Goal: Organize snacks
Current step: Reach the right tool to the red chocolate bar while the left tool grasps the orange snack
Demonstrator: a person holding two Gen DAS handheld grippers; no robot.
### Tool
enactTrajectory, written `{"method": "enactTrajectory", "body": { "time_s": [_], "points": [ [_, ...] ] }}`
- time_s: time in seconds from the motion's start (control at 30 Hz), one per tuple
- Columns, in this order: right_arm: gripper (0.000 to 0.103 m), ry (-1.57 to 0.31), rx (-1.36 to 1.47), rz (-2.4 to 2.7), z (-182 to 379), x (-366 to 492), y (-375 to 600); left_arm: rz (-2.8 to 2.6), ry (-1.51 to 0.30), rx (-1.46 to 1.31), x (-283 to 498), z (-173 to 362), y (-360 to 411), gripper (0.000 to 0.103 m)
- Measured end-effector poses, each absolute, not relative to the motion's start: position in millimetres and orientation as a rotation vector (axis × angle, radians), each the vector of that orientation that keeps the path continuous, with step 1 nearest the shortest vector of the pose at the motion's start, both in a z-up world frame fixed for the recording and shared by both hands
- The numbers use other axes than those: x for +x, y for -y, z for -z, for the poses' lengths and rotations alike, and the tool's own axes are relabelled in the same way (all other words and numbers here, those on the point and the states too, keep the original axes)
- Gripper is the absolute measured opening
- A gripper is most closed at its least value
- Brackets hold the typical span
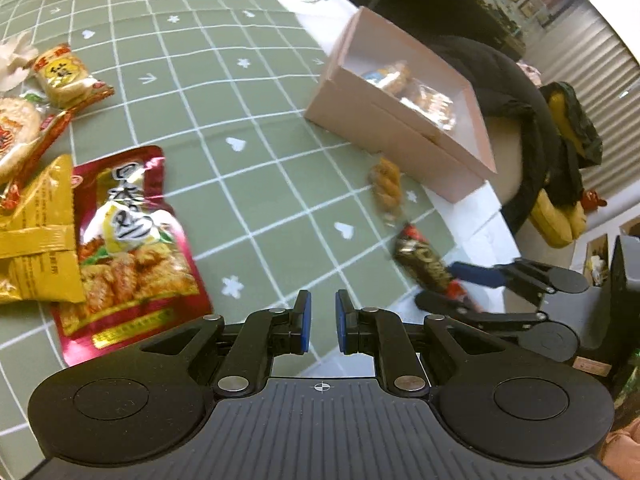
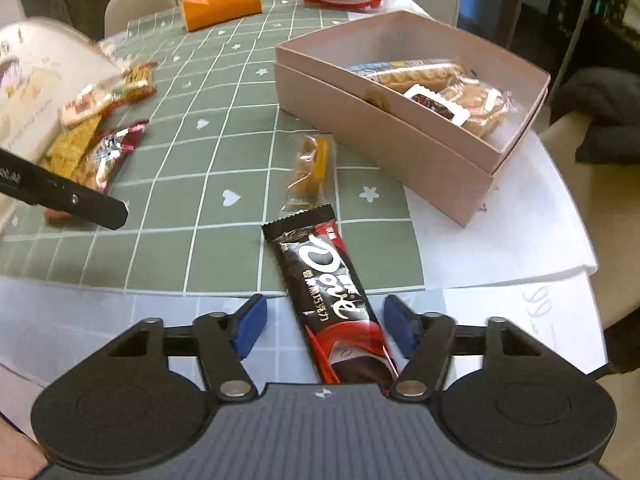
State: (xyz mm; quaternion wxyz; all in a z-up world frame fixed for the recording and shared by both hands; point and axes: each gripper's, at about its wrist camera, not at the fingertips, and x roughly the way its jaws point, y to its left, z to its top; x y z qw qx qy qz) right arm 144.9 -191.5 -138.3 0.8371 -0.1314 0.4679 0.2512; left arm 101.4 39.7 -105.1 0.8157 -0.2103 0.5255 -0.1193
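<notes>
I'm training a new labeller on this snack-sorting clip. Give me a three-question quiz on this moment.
1. True or false: the pink box is empty.
2. What lies between the right gripper fingers: A) twisted pastry B) chocolate bar C) nothing?
3. Fill in: the left gripper holds ____.

Key: 1 false, wrapped snacks lie inside. 2 B, though the pads do not yet press it. 3 nothing; its jaws are nearly together over the green tablecloth.
</notes>
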Motion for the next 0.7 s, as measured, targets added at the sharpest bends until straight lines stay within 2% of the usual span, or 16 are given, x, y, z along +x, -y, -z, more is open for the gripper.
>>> {"method": "enactTrajectory", "body": {
  "time_s": [0.03,0.1,0.37,0.47,0.53,0.63,0.7],
  "points": [
    [0.043,-0.994,-0.27,-0.533,136.2,143.8,190.3,0.256,-1.112,-0.448,99.7,103.3,-38.0,0.015],
    [0.04,-1.017,-0.212,-0.551,132.7,144.3,192.0,0.245,-1.089,-0.438,96.2,99.2,-37.1,0.015],
    [0.04,-1.037,-0.081,-0.661,134.3,134.1,163.9,-0.041,-0.997,-0.428,77.0,89.3,-92.4,0.015],
    [0.044,-1.024,-0.042,-0.718,129.2,131.7,154.9,-0.017,-0.98,-0.401,84.9,79.6,-93.7,0.015],
    [0.055,-0.988,-0.056,-0.706,122.5,129.5,152.9,0.095,-0.93,-0.301,97.5,67.3,-72.3,0.015],
    [0.058,-0.94,-0.09,-0.647,116.0,122.5,160.1,0.328,-0.853,-0.055,124.3,52.7,-17.1,0.016],
    [0.061,-0.952,-0.053,-0.611,116.3,117.2,170.5,0.497,-0.821,0.14,141.4,52.3,23.6,0.021]
  ]
}}
